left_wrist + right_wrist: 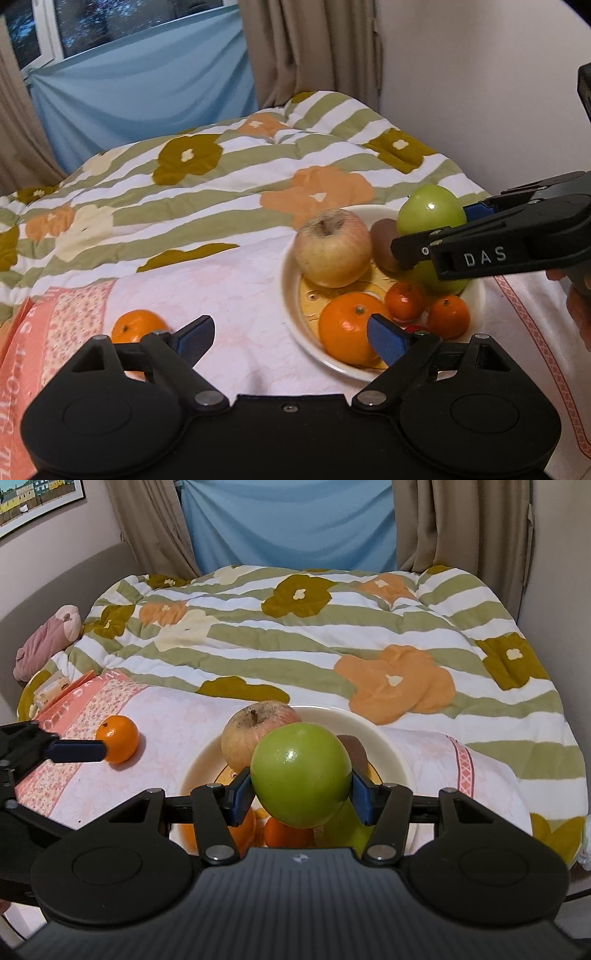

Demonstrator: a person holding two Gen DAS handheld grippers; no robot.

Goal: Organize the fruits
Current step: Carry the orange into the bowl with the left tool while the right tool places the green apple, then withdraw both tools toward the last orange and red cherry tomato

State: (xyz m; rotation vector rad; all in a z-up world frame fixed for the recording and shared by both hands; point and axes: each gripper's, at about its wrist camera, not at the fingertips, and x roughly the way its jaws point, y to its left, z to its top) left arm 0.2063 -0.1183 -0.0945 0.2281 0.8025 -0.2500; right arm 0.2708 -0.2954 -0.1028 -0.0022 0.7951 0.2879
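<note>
The right gripper (301, 794) pinches a glossy round green apple (301, 773) just above the round cream ceramic plate (476, 295), angled down over the fruit heaped there. The left gripper (291, 338), jaws spread and empty, is nearer the small loose orange mandarin (135, 325) lying on the cloth left of the plate.

Home bedroom — floral quilt (295, 635) on bed, curtains (461, 524), window (74, 26).
</note>
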